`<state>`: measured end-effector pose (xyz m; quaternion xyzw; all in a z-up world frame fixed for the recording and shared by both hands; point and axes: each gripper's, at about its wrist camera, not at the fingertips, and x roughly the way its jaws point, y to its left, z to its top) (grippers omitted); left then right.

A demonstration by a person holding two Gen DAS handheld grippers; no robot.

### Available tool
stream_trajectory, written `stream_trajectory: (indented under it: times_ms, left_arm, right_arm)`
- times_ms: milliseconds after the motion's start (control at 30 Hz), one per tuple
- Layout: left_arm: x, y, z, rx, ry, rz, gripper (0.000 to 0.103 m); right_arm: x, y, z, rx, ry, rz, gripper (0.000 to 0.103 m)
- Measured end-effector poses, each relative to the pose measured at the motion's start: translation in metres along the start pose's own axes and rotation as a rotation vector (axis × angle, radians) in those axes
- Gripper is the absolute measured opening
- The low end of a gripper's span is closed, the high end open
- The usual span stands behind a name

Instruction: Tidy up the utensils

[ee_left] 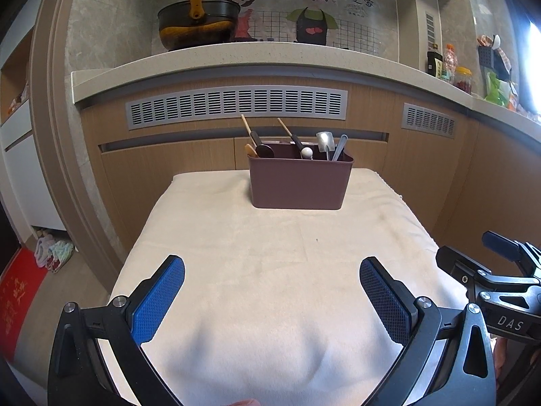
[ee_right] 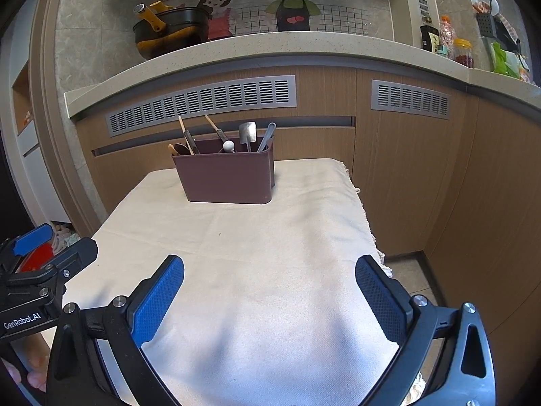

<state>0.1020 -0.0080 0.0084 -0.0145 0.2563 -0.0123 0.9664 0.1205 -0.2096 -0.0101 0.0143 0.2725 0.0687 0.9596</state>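
Both grippers are being held low over the near end of a cloth-covered table (ee_left: 270, 270), nothing being gripped. L gripper (ee_left: 272, 269): blue pads (ee_left: 159, 299) are being kept wide apart, only bare cream cloth being framed between them. R gripper (ee_right: 269, 267): fingers are likewise being held wide, w/ empty cloth between. In the left wrist view the R gripper is being seen at approx 3 o'clock, beside the L one, not touching it; in the right wrist view the L gripper is being seen at approx 9 o'clock.

Utensils are being kept in a brown caddy (ee_left: 299, 182), which is being seen at 12 o'clock at the far end of the table, well apart from both grippers. Two wooden-handled tools (ee_left: 250, 133) are being leaned toward 11 o'clock at the caddy's L side; a white-knobbed piece (ee_left: 306, 152) is sitting mid-caddy; a metal spoon (ee_left: 325, 142) and a grey handle (ee_left: 339, 147) are being held upright-ish at the R side. Compartment divisions can't be told.

Behind, at 12 o'clock, a kitchen counter (ee_left: 236, 57) is being seen w/ a dark pot (ee_left: 196, 23) at 11 o'clock and bottles & jars (ee_left: 449, 64) at 2 o'clock.
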Motion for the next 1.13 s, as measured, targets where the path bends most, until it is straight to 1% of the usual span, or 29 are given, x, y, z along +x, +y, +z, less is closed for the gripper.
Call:
stream_trajectory:
  times_ms: [933, 1133]
  left_arm:
    - [-0.0022, -0.0009, -0.0012, -0.004, 0.004, 0.01, 0.103]
    - [-0.0022, -0.0033, -0.0039, 0.014, -0.007, 0.012, 0.103]
  right_arm:
    - [-0.0023, 0.0001, -0.0017, -0.003, -0.01, 0.0, 0.101]
    - [-0.0039, 0.0011, -0.0018, -0.009, -0.016, -0.006, 0.102]
